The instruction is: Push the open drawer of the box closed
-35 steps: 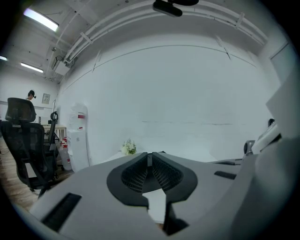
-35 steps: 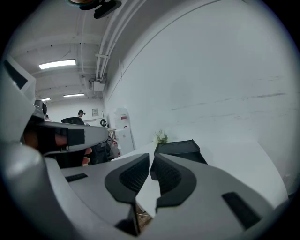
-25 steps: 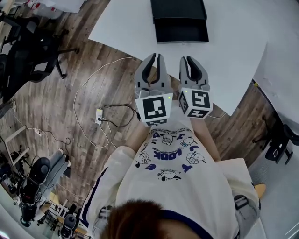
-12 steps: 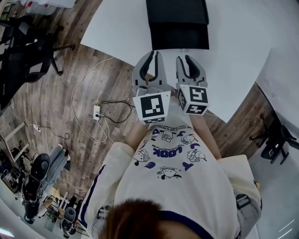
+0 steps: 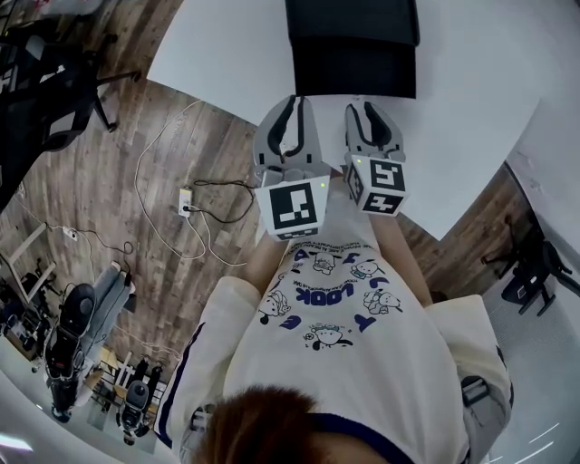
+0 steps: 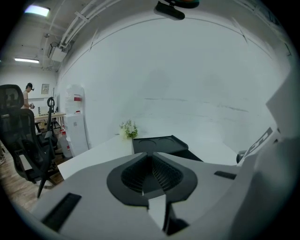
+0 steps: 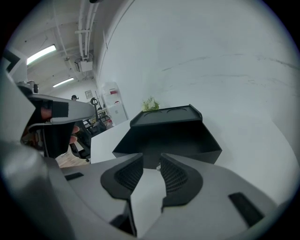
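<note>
A black box point(image 5: 352, 20) stands on the white table point(image 5: 227, 54), its open drawer point(image 5: 353, 68) pulled out toward me. In the right gripper view the drawer point(image 7: 168, 138) lies straight ahead under the box's lid. My right gripper point(image 7: 151, 159) has just been opening its jaws. They stand apart with nothing between them, a short way before the drawer front. My left gripper point(image 6: 150, 154) is shut on nothing, and beyond it the box point(image 6: 157, 143) sits slightly to the right. From the head view, the left gripper point(image 5: 292, 100) and right gripper point(image 5: 367, 107) hover side by side at the table's near edge.
A small green plant point(image 6: 129, 129) stands on the table behind the box. Wooden floor lies left of the table, with cables and a power strip point(image 5: 184, 201) on it. A black office chair point(image 5: 45, 82) stands at the far left. A person stands far off in the room's background.
Both grippers have sunk and moved closer to the open drawer. The right gripper's jaws have parted. The left gripper stays shut.
</note>
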`<state>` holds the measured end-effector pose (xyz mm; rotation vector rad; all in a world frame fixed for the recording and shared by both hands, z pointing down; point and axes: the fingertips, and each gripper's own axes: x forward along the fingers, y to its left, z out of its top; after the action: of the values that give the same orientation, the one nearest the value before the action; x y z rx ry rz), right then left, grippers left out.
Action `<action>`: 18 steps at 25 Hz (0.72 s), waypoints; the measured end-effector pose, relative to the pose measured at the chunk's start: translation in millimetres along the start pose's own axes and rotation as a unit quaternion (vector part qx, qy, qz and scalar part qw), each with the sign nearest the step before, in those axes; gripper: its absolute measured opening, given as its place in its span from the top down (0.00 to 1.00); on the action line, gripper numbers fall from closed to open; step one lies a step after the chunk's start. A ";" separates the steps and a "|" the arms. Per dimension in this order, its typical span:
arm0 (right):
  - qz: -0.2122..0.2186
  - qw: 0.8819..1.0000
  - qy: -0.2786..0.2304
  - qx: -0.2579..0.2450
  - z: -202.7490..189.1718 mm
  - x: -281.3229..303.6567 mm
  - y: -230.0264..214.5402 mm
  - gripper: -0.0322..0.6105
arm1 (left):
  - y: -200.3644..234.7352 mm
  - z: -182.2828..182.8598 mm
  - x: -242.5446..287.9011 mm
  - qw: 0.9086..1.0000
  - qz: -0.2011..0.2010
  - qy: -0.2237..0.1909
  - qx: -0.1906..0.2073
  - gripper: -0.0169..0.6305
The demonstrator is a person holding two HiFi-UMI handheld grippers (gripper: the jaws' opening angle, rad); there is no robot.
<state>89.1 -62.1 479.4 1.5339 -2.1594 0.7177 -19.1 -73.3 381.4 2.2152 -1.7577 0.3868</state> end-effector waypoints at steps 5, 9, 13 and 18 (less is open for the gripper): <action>-0.010 1.000 0.015 0.008 -11.6 9.7 -3.9 0.75 | 2.9 -10.3 3.7 1.000 -0.005 0.013 -0.004 0.91; -0.012 1.000 0.021 0.009 -18.2 13.7 -2.7 0.74 | 1.5 -15.0 6.6 1.000 -0.016 0.019 0.001 0.91; -0.023 0.999 0.024 0.010 -23.7 17.7 -7.1 0.74 | 1.6 -23.1 9.9 0.999 -0.021 0.026 -0.001 0.91; -0.029 0.999 0.031 0.007 -31.0 24.5 -12.1 0.74 | 1.8 -32.4 14.6 0.999 -0.027 0.037 -0.002 0.91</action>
<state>93.4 -64.6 520.4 1.5535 -2.0611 0.7536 -18.6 -74.4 417.0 2.2122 -1.6553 0.4461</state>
